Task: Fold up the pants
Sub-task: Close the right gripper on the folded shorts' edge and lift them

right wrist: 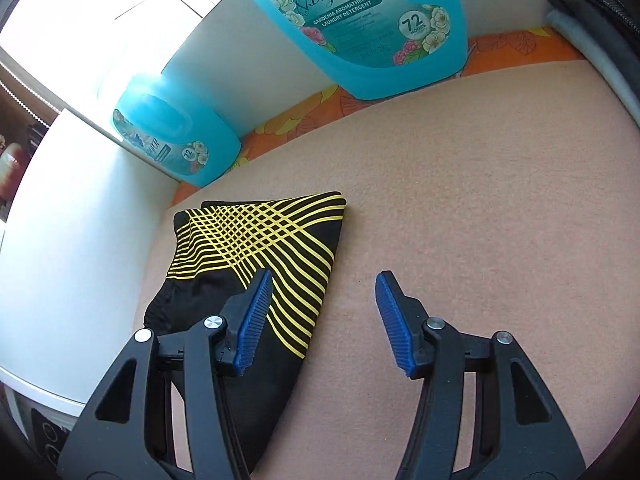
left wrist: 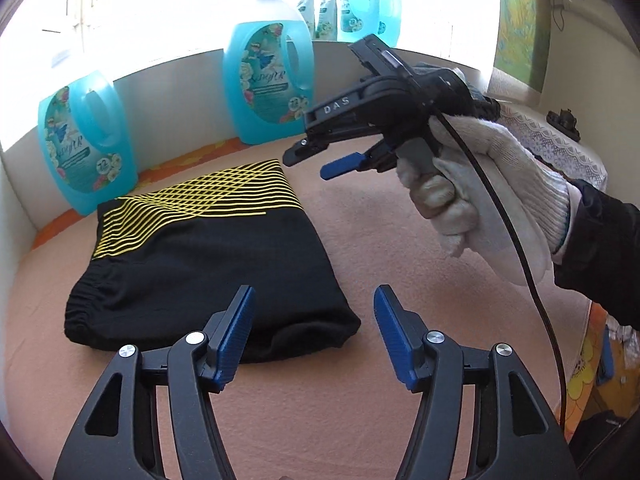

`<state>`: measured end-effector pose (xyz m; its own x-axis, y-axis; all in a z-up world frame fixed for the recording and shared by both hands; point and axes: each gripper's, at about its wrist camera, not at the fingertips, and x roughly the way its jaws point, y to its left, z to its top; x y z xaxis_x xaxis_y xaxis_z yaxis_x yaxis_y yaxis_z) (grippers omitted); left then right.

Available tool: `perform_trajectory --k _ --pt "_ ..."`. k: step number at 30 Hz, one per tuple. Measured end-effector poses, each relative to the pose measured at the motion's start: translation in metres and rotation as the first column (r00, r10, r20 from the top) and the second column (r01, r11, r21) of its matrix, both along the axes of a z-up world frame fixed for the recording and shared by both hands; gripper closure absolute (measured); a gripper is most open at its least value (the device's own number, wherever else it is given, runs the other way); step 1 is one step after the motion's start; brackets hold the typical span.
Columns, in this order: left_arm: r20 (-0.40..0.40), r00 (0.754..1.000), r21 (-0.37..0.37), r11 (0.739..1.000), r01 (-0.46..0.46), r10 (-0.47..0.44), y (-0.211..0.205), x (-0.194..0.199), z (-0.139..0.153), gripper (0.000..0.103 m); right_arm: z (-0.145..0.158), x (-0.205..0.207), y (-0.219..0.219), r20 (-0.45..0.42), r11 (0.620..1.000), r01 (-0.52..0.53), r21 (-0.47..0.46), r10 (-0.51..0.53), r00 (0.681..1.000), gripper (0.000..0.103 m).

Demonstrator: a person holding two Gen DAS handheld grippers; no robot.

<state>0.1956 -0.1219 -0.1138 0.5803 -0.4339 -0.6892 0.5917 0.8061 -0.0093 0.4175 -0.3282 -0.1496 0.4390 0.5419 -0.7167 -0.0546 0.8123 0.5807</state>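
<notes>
Pants (left wrist: pixel 208 256), black athletic ones with a yellow crossing-line print, are lying folded into a compact bundle on the peach-coloured pad (left wrist: pixel 360 400), toward its far left corner and close to the white side wall (right wrist: pixel 80 240); judging by the tidy stacked shape, with the elastic waistband (left wrist: pixel 80 300) showing at the bundle's left edge, the folding looks finished or nearly so. Left gripper (left wrist: pixel 314 332) is hanging just off the near edge of the bundle with its blue ribbed pads (left wrist: pixel 236 336) spread wide and nothing between them, probably because the cloth needs no more holding. Right gripper (right wrist: pixel 320 320) is likewise gaping wide and empty, and the left wrist view is showing it lifted well above the pad in a white-gloved hand (left wrist: pixel 480 188), its fingers aimed toward the pants from the right, which reads as a release posture rather than a reach. From its own camera, one pad is overlapping the printed panel only in line of sight; contact cannot be told there, though the other view suggests it is apart. Blue detergent jugs (left wrist: pixel 268 84) are standing along the far edge of the pad against the wall, one near the far left corner (left wrist: pixel 86 148), well clear of the working area. A stack of grey folded clothes (right wrist: pixel 600 20) is sitting at the far right corner, which may be where finished items are going.
</notes>
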Motion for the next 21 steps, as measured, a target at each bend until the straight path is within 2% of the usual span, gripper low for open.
perform_trajectory --k 4,10,12,15,16,19,21 --pt "0.018 0.999 0.097 0.994 0.048 -0.05 -0.021 -0.001 -0.016 0.042 -0.01 0.014 0.005 -0.024 0.999 -0.008 0.046 0.009 1.0 0.046" --pt "0.027 0.995 0.202 0.975 0.093 -0.101 -0.036 0.001 -0.034 0.042 -0.019 0.027 0.012 -0.034 0.995 -0.011 0.1 0.014 0.999 0.047" --pt "0.022 0.993 0.216 0.971 0.106 -0.113 -0.036 0.004 -0.04 0.042 -0.022 0.029 0.015 -0.04 0.991 -0.017 0.129 0.022 0.999 0.05" --pt "0.001 0.993 0.191 0.975 0.116 -0.118 -0.032 0.009 -0.041 0.042 -0.023 0.031 0.021 -0.026 0.991 -0.03 0.128 0.034 0.999 0.055" --pt "-0.003 0.993 0.186 0.975 0.119 -0.12 -0.031 0.011 -0.041 0.048 -0.023 0.032 0.023 -0.024 0.991 -0.033 0.129 0.036 0.999 0.055" --pt "0.025 0.994 0.217 0.971 0.101 -0.109 -0.03 0.015 -0.042 0.076 -0.022 0.035 0.026 -0.02 0.99 -0.039 0.139 0.042 0.999 0.055" --pt "0.025 0.994 0.213 0.972 0.098 -0.106 -0.027 0.019 -0.043 0.083 -0.023 0.037 0.029 -0.015 0.991 -0.041 0.125 0.044 0.999 0.061"
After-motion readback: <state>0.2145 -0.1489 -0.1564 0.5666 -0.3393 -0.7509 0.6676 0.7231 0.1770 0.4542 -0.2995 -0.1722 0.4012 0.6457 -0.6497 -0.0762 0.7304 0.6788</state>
